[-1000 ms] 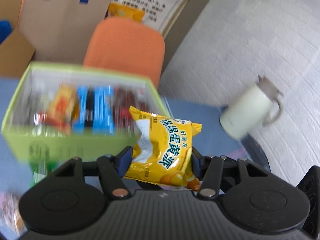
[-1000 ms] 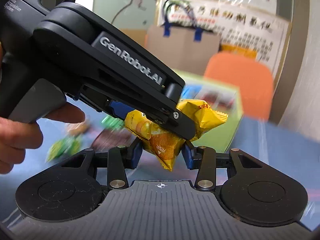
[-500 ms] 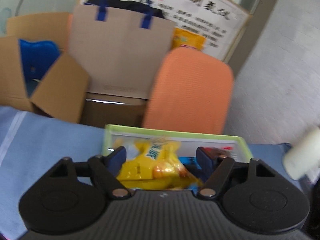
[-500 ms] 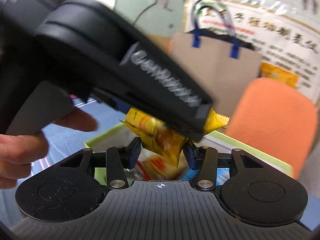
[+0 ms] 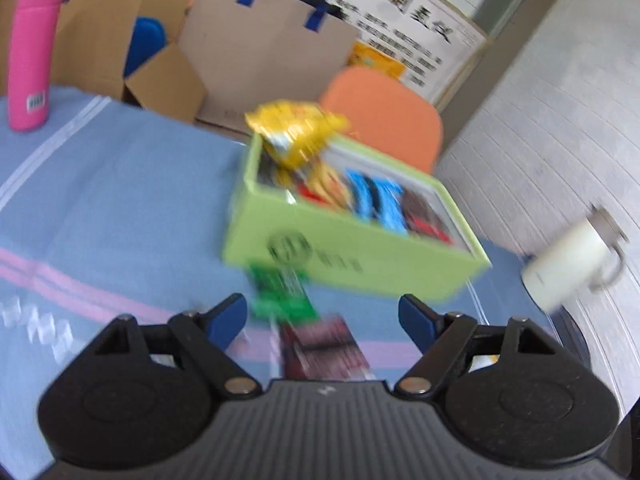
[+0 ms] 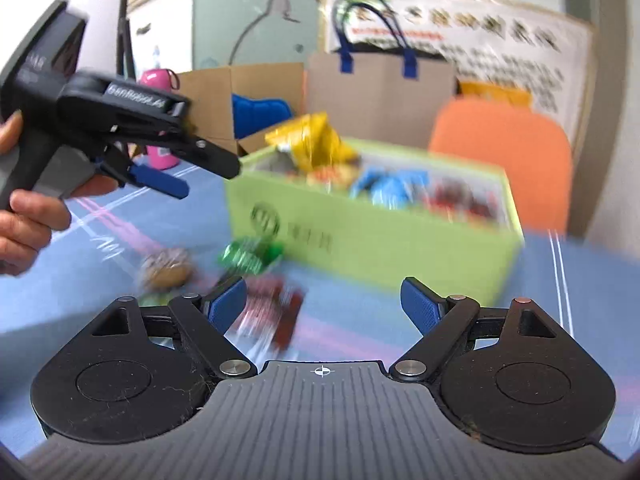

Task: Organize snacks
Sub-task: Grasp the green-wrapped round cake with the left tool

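A yellow snack packet (image 5: 296,134) sticks up out of the left end of the green box (image 5: 360,256), which holds several other snacks; it also shows in the right wrist view (image 6: 316,144) in the same box (image 6: 376,236). My left gripper (image 5: 322,320) is open and empty, back from the box; it shows at the left in the right wrist view (image 6: 188,176). My right gripper (image 6: 324,304) is open and empty. A green packet (image 5: 280,292) and a dark red packet (image 5: 320,348) lie on the blue cloth in front of the box.
A round brown snack (image 6: 166,272) lies left of the green packet (image 6: 248,256). A pink bottle (image 5: 32,48) stands at the far left, a white mug (image 5: 568,268) at the right. An orange chair (image 5: 392,116), cardboard boxes (image 5: 116,28) and a paper bag (image 5: 268,52) stand behind the table.
Both grippers have let go of the yellow packet and opened. The packet now rests in the left end of the green box. Both grippers have pulled back from the box.
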{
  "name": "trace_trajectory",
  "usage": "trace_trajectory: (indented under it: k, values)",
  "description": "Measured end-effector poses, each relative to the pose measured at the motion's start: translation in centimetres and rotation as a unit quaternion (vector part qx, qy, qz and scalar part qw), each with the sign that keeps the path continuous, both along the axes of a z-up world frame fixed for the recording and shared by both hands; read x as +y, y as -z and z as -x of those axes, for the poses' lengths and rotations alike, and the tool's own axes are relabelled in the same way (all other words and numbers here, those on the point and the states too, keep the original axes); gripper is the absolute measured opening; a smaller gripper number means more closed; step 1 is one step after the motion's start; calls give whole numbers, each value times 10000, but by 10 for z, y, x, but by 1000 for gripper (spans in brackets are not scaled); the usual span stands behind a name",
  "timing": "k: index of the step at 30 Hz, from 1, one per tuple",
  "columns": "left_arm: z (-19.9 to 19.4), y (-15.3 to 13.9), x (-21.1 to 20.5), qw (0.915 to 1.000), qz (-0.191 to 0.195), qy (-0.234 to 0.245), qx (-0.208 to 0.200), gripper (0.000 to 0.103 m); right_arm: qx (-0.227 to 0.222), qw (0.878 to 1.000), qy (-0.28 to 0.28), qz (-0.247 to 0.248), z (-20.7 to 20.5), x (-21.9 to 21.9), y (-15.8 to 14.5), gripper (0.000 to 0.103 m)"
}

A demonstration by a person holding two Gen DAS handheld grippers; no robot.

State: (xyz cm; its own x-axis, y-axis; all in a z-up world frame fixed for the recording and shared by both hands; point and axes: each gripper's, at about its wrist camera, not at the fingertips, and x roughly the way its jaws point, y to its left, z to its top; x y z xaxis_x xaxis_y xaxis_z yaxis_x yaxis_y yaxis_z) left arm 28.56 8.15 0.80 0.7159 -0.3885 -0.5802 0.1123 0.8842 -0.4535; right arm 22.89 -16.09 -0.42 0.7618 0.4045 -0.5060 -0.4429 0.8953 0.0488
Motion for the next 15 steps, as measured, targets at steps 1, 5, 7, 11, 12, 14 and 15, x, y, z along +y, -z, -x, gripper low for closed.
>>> trace_trajectory:
  k: [1, 5, 7, 11, 12, 14, 15]
  values:
    - [10, 1, -7, 10000, 23, 78, 1, 82, 37, 9999, 141, -61, 21, -9, 5, 73]
    - [43, 10, -45, 9984, 9, 570, 3, 92, 103, 9963, 854, 57, 77, -33, 20, 75]
    - [51, 15, -67, 9960, -33, 896, 22, 92, 200, 9939, 1071, 174, 102, -39, 28, 76]
    - [54, 25, -109, 9888, -171, 1472, 190, 92, 515, 9909, 1246, 54, 132, -53, 39, 76]
    - [54, 28, -117, 9866, -212, 1598, 247, 92, 566, 9907, 1238, 1, 135, -54, 40, 76]
    - [54, 33, -129, 9840, -270, 1723, 377, 92, 649, 9921, 1067, -66, 137, -53, 42, 76]
    - [53, 35, -133, 9834, -290, 1736, 446, 92, 617, 9930, 1011, -48, 137, -51, 42, 76]
